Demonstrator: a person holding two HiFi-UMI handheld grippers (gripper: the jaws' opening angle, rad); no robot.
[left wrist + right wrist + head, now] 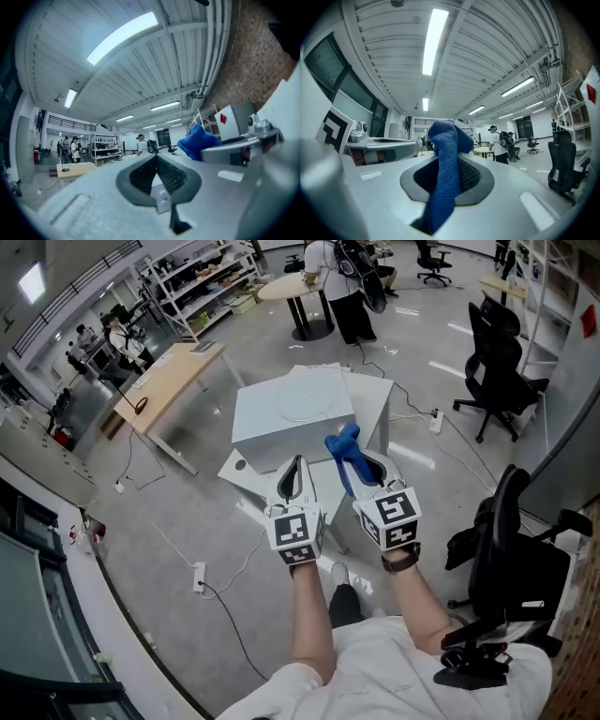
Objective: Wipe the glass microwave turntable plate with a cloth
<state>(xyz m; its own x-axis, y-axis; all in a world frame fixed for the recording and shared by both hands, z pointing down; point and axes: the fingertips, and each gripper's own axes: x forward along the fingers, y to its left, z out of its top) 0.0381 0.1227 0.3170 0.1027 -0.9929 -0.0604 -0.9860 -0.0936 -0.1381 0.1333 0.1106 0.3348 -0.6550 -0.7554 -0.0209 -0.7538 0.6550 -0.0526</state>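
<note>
The glass turntable plate (pixel 305 406) lies flat as a faint circle on the white table (pixel 258 432) in front of me. Both grippers are held low near my body, short of the table, and they tilt upward toward the ceiling. My right gripper (pixel 354 468) is shut on a blue cloth (pixel 343 449), which sticks up past the jaw tips (pixel 446 168). My left gripper (pixel 297 463) stands beside it with its jaws closed together and nothing between them (pixel 157 156). The left gripper view shows the cloth (pixel 198 140) off to the right. The plate is not seen in either gripper view.
A black office chair (pixel 514 563) stands close on my right, another (pixel 497 357) farther back. A wooden desk (pixel 173 376) is at the left. A person (pixel 345 292) stands by a round table behind the white table. A power strip (pixel 199 576) and cables lie on the floor.
</note>
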